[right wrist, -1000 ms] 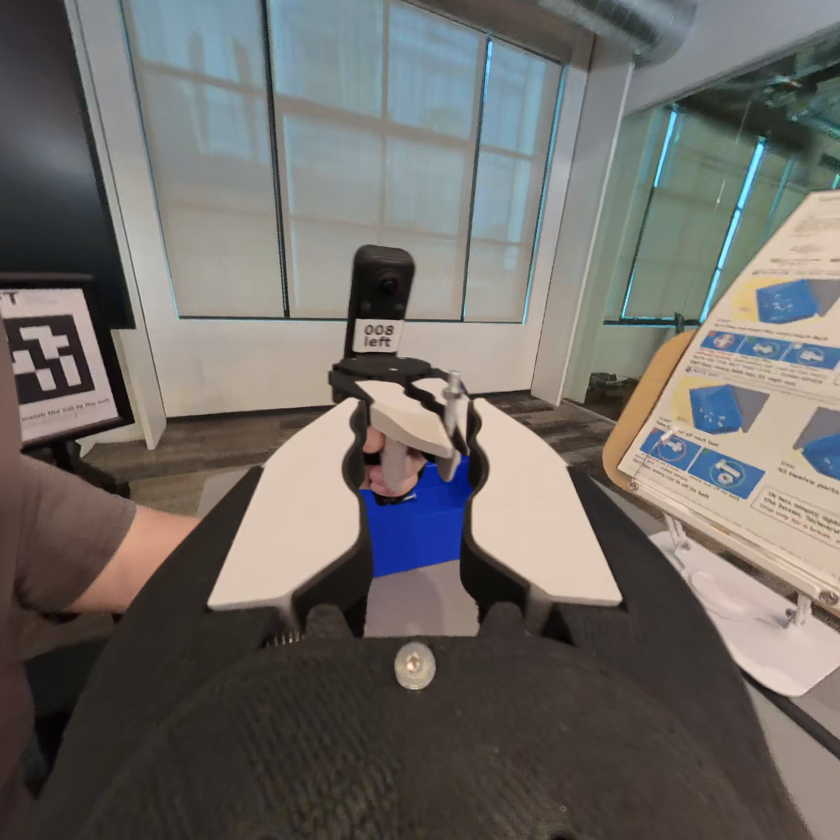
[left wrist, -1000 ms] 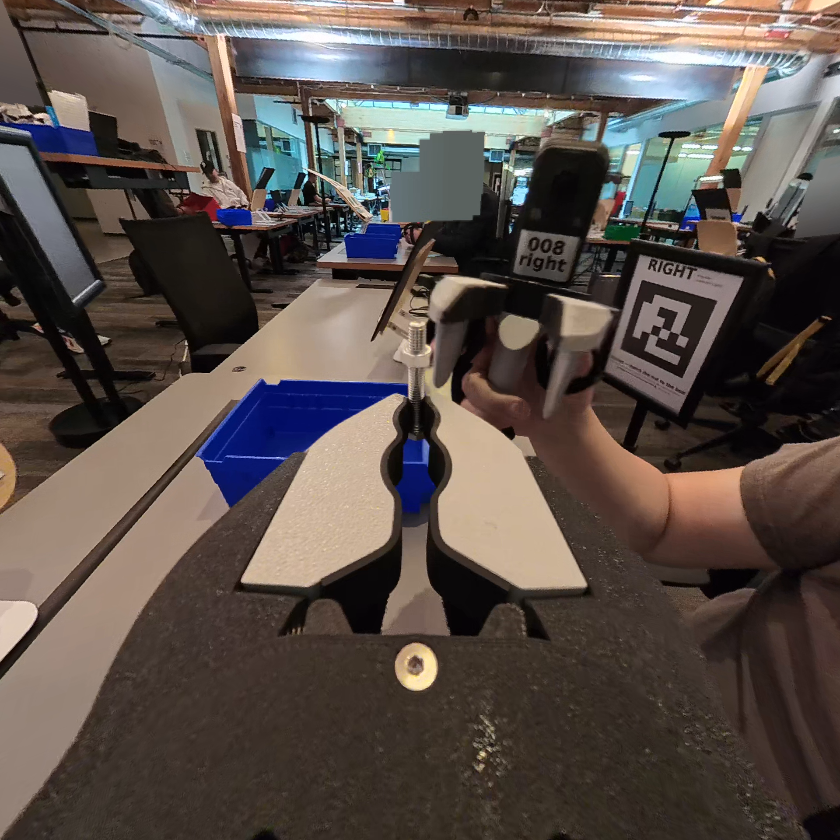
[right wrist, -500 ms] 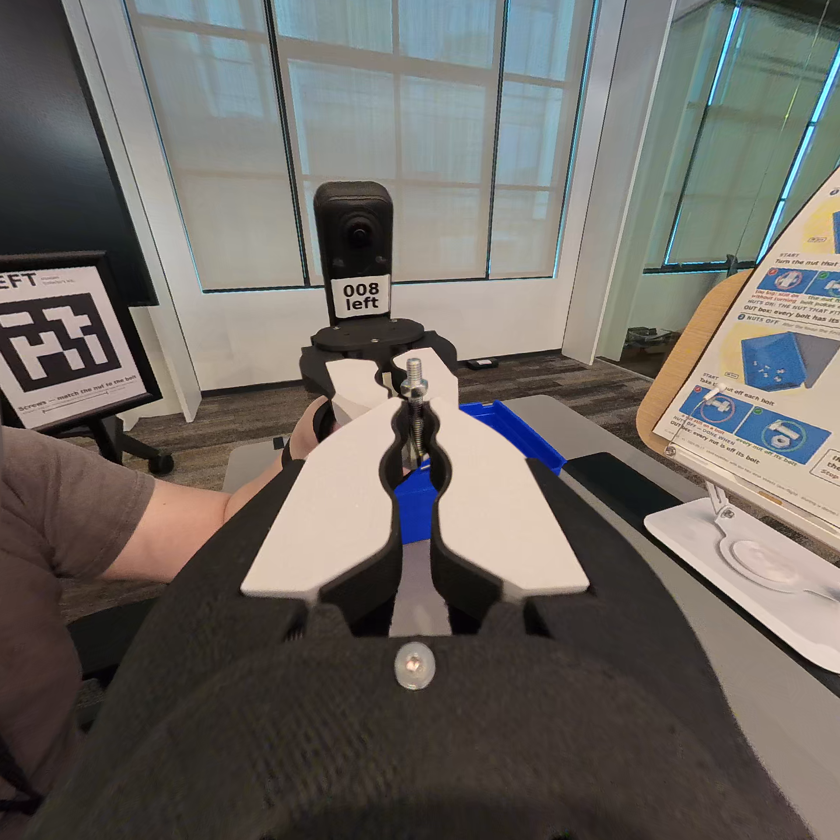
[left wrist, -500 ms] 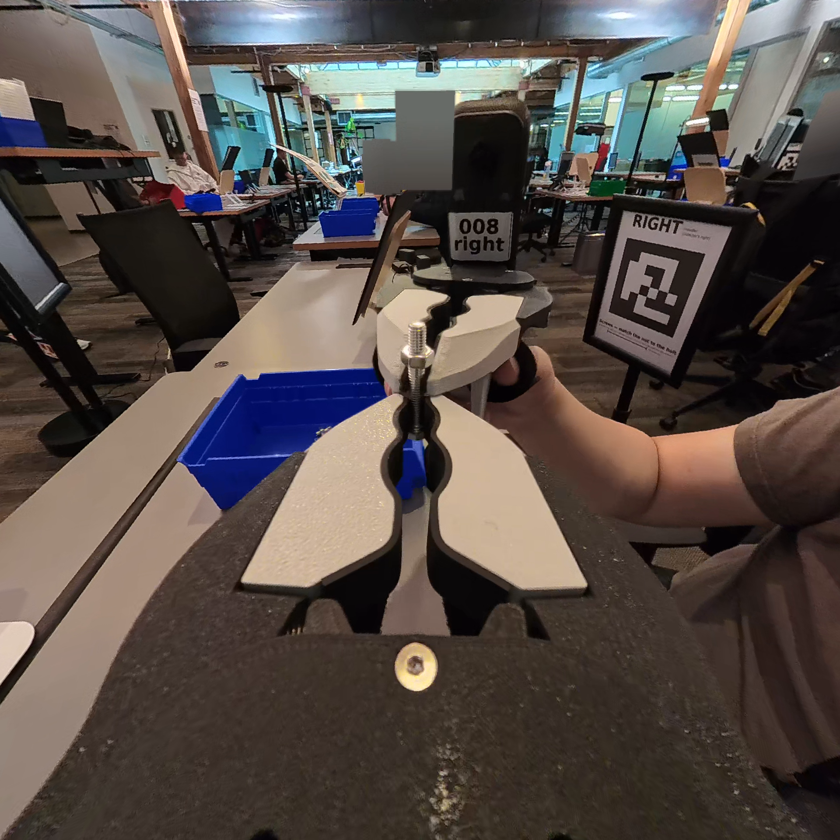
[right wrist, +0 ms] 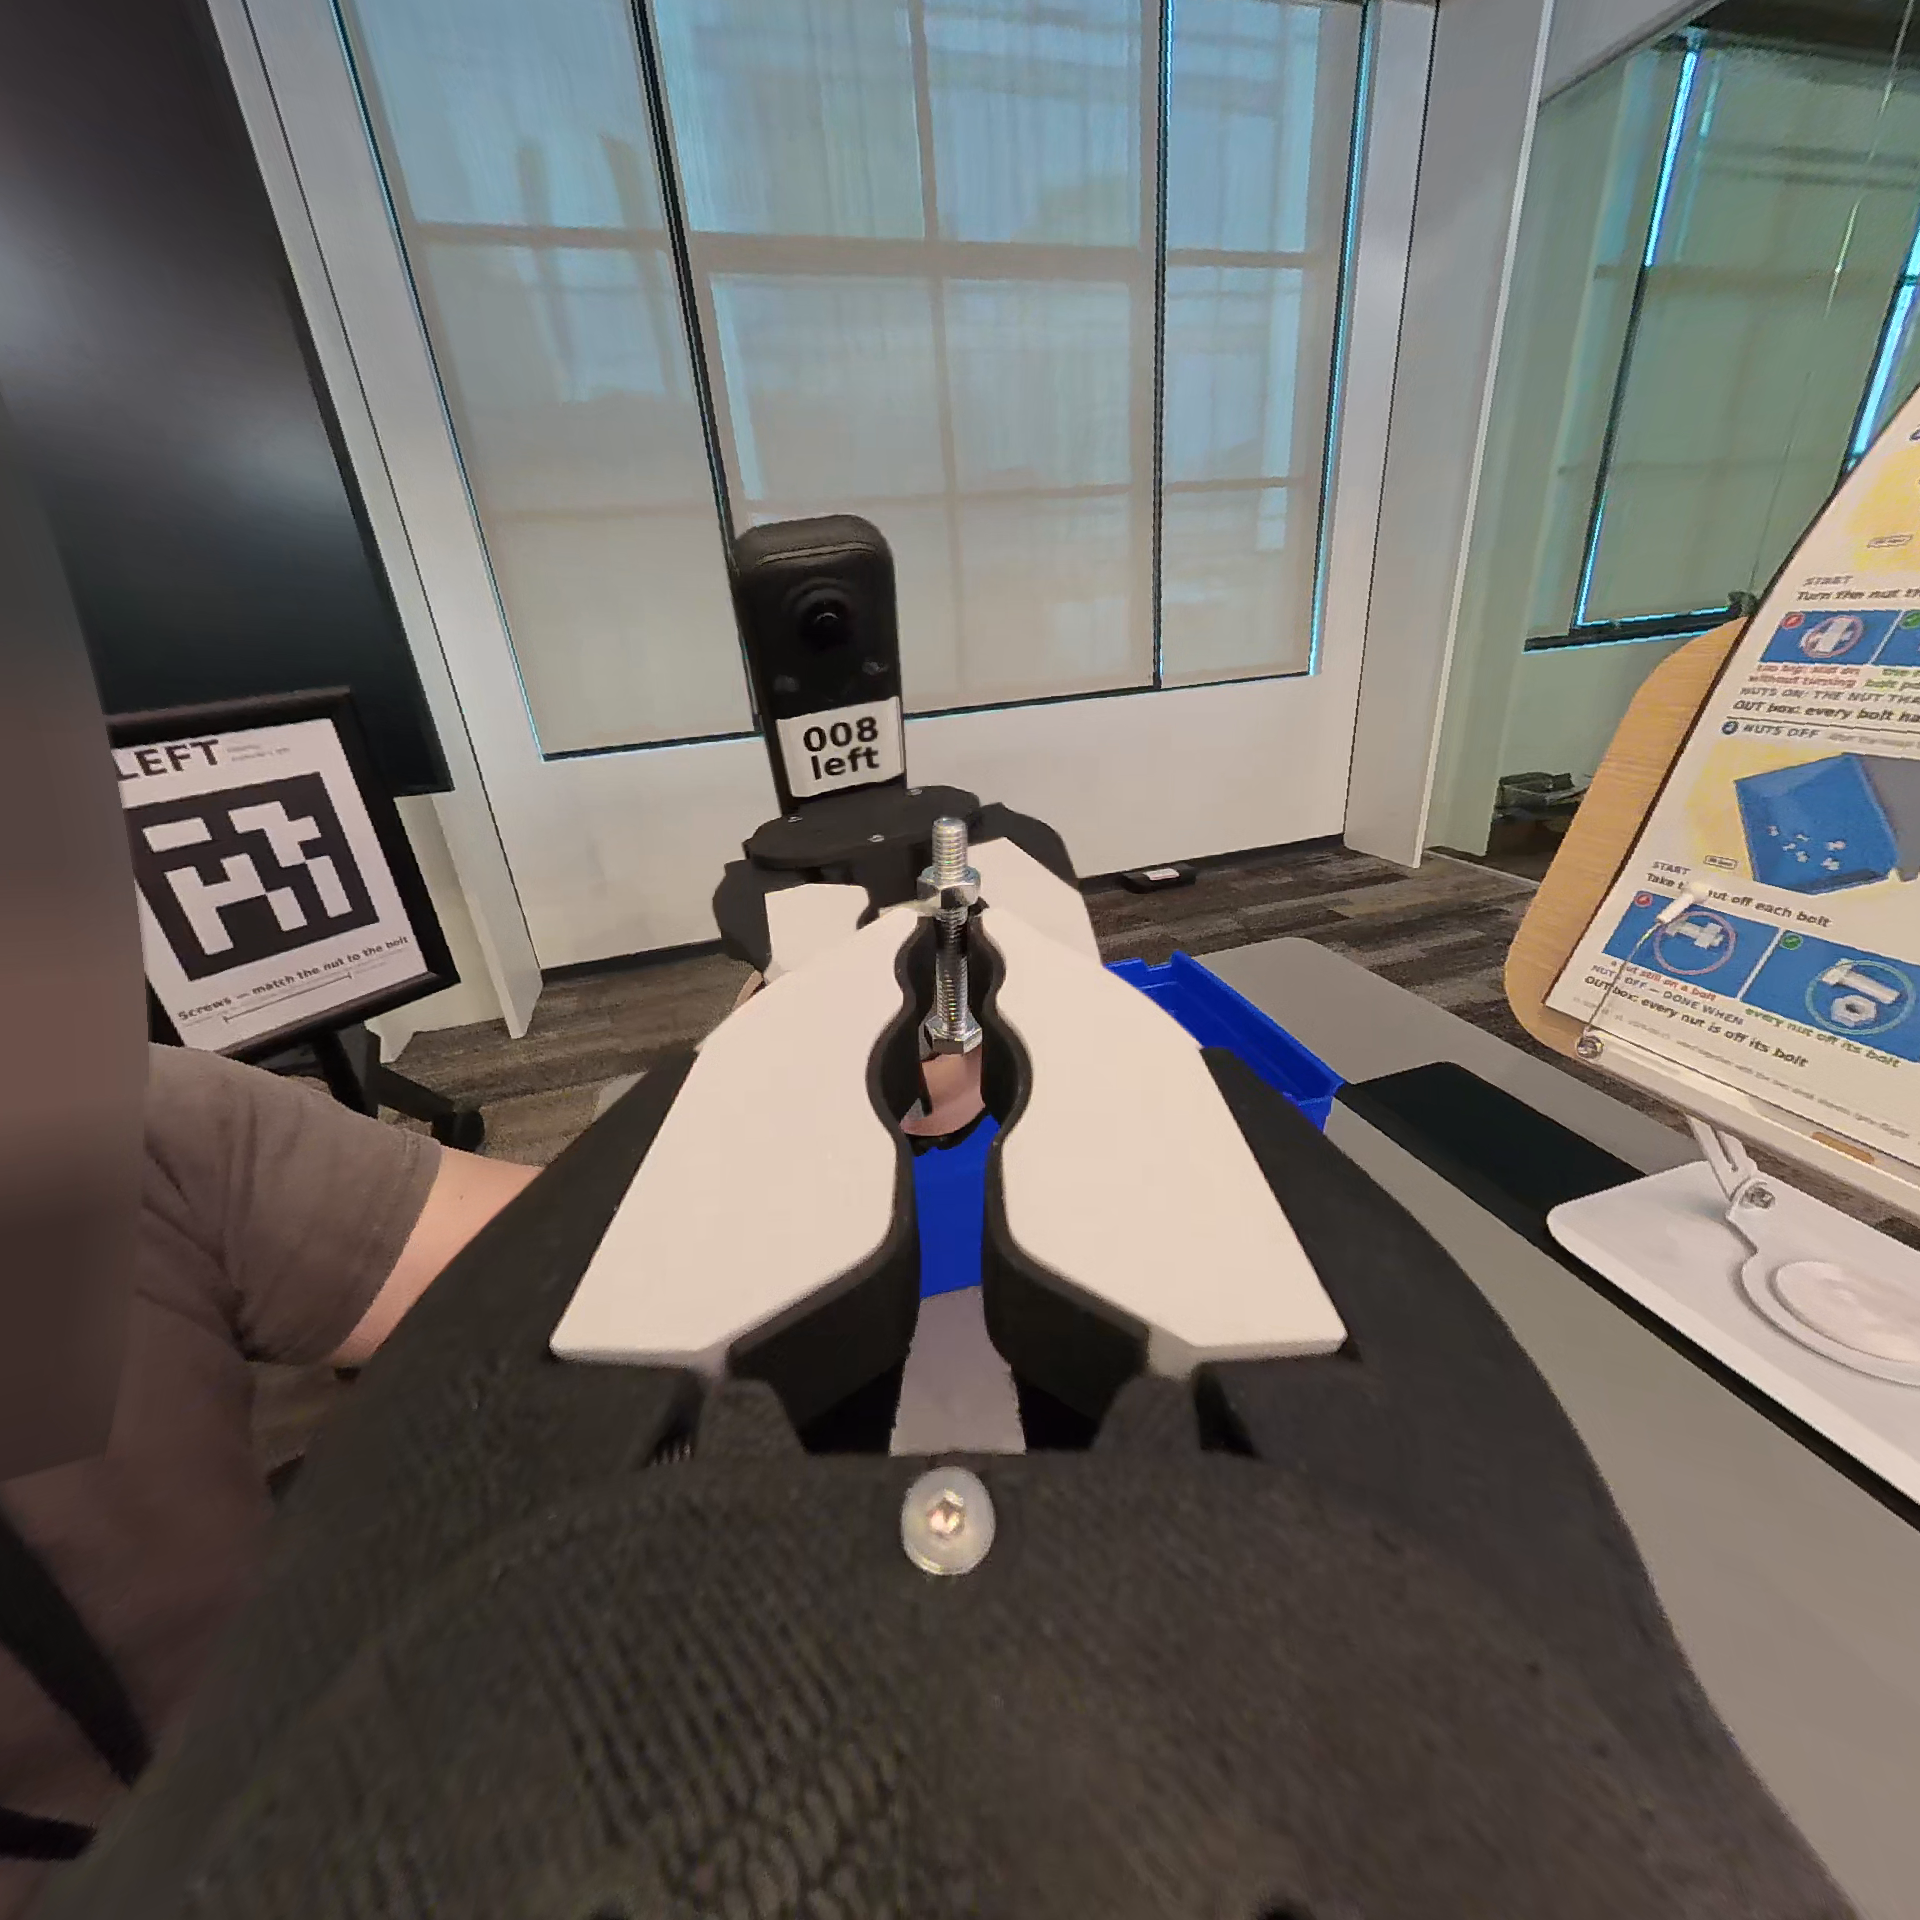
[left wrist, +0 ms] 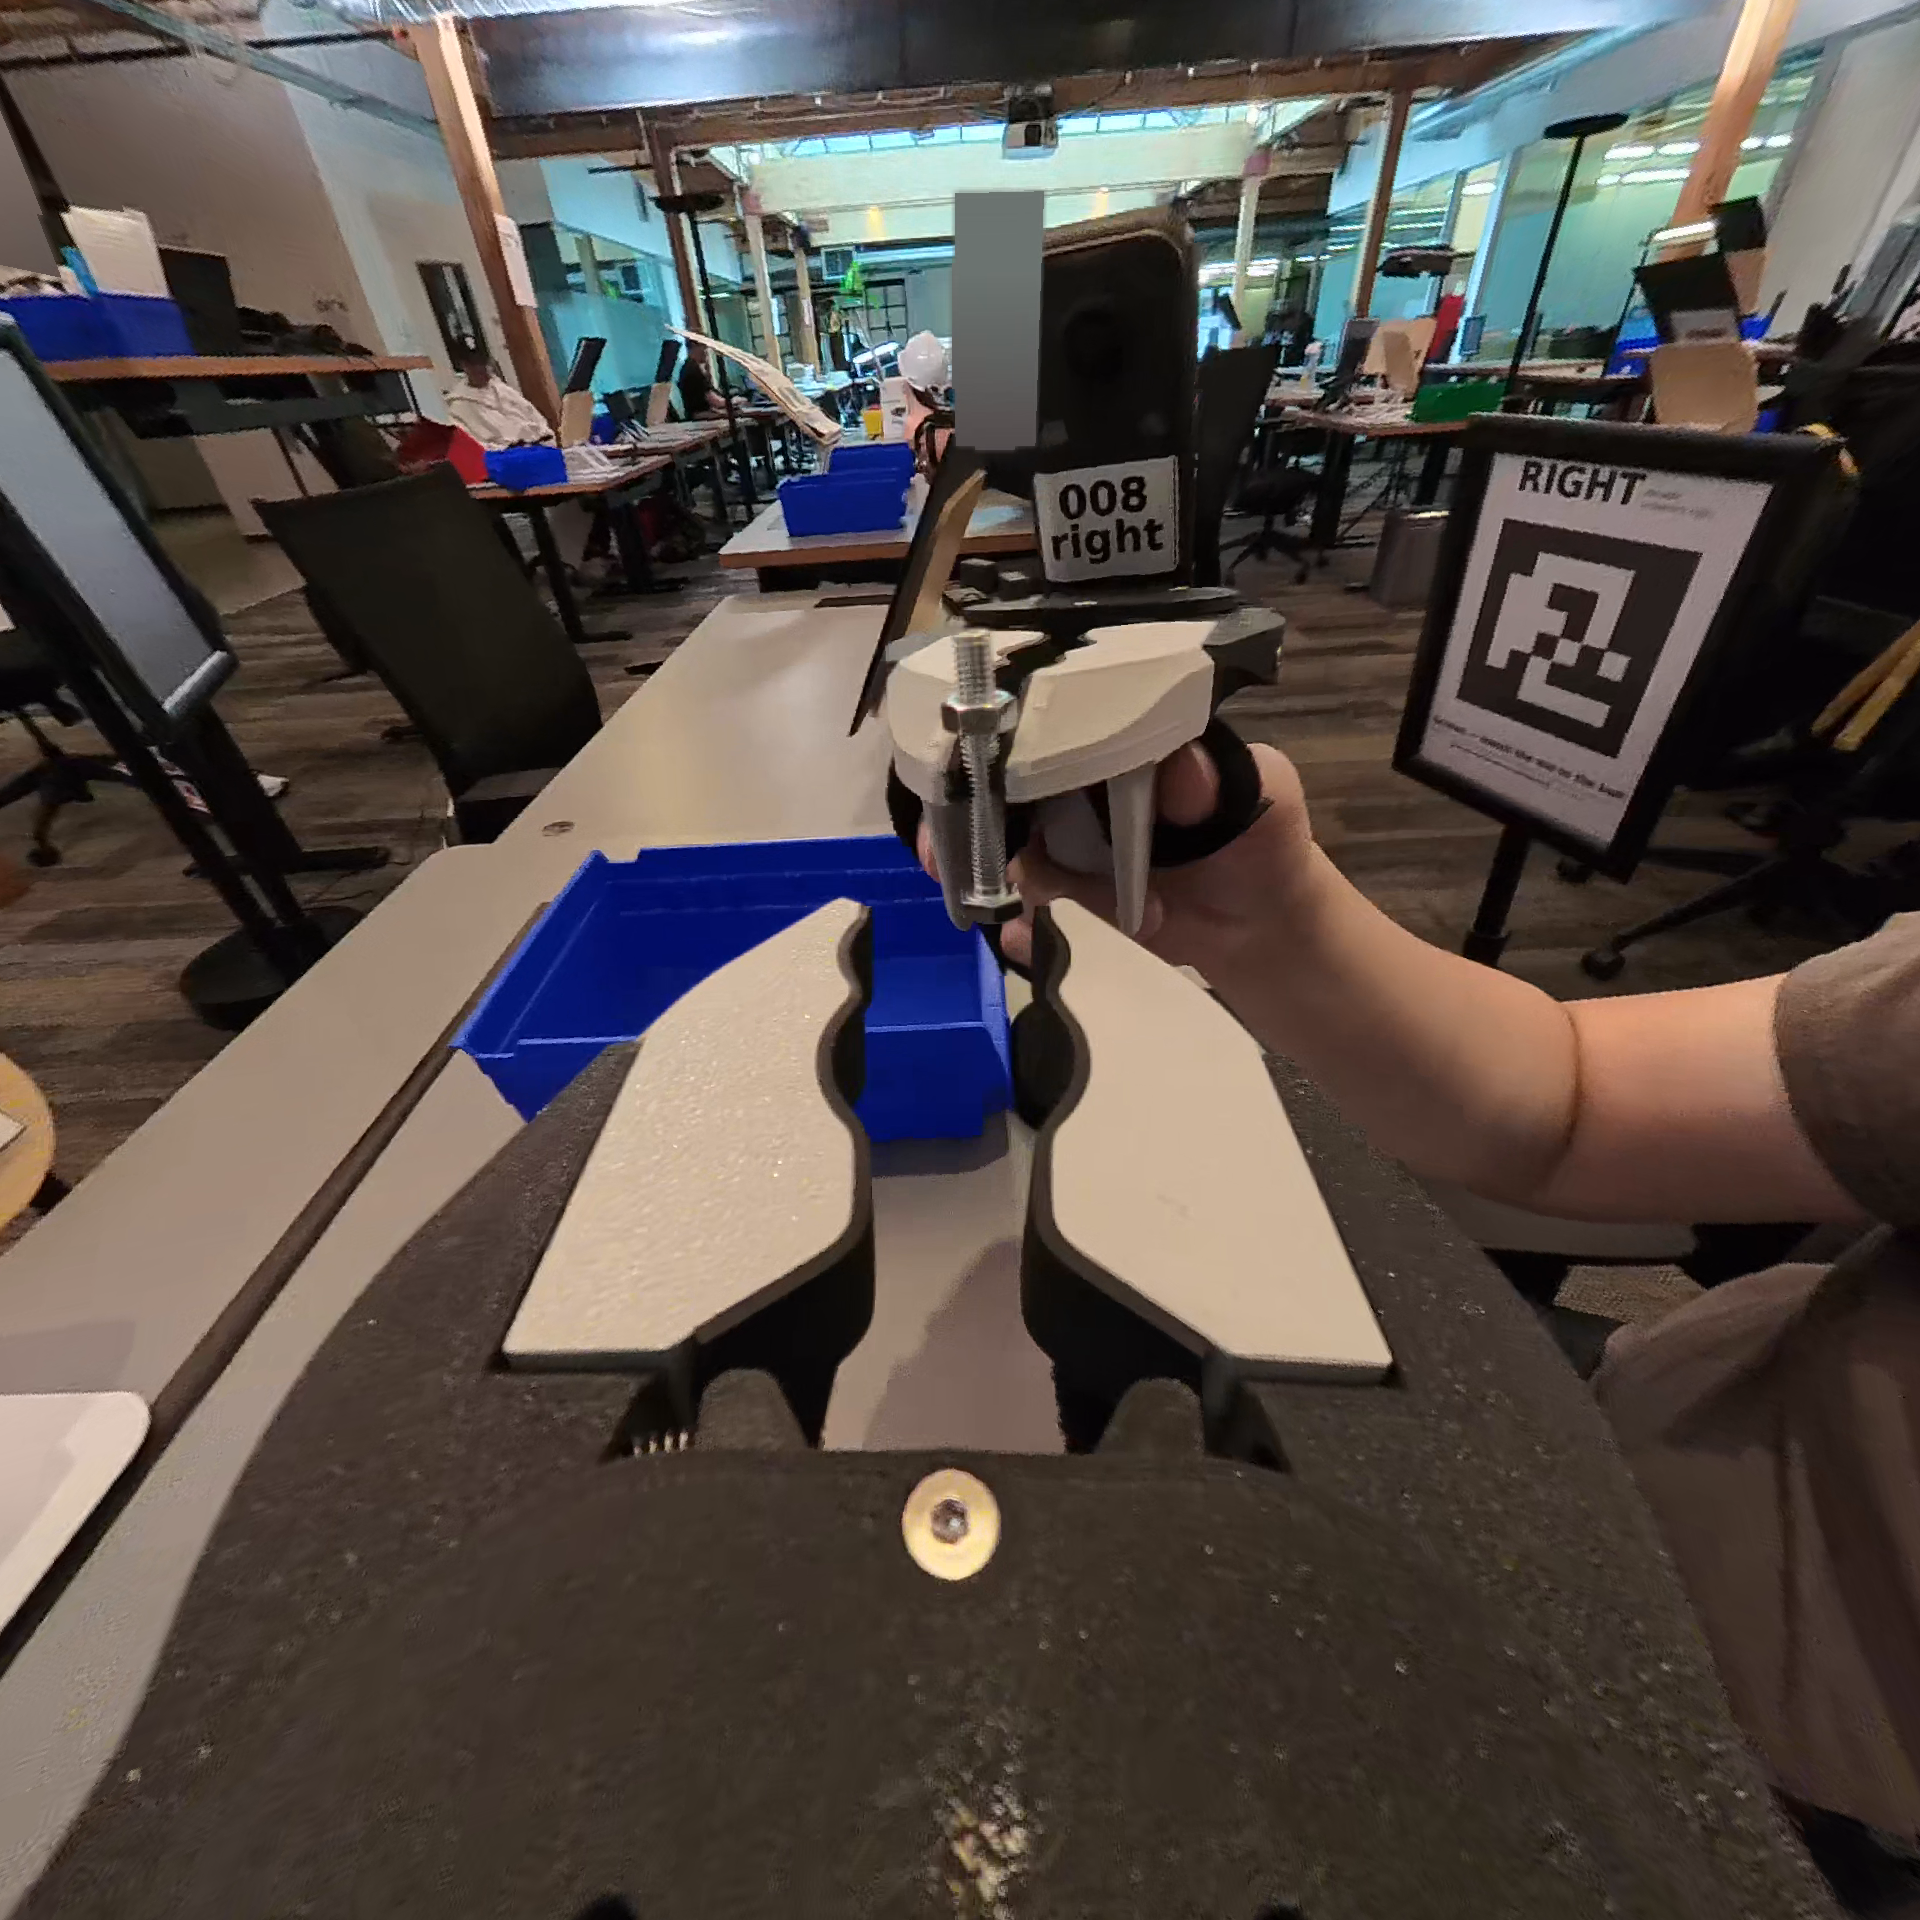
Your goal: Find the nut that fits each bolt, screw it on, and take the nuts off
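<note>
A silver bolt (right wrist: 948, 971) stands upright, hex head down, with a nut (right wrist: 948, 888) threaded near its top end. My right gripper (right wrist: 948, 935) is shut on the bolt's shank, in the air above a blue bin (right wrist: 1226, 1029). In the left wrist view the bolt (left wrist: 977, 800) and nut (left wrist: 977, 717) show clamped in the right gripper (left wrist: 982, 748). My left gripper (left wrist: 951, 920) is open and empty, its jaws spread just below and in front of the bolt head. Its fingers (right wrist: 805, 920) show behind the bolt in the right wrist view.
The blue bin (left wrist: 675, 935) sits on a grey table (left wrist: 312, 1091). A framed marker sign (left wrist: 1590, 634) stands at the right and another (right wrist: 260, 883) at the left. An instruction board (right wrist: 1766, 831) on a white stand is on the table. A black chair (left wrist: 436, 623) and a monitor (left wrist: 94, 561) stand by. Only a small space, under 4 cm, lies between the two pairs of fingers.
My right gripper closed on the bolt that my left gripper held. My left gripper has since opened and let go, so the bolt has passed to the right gripper.
</note>
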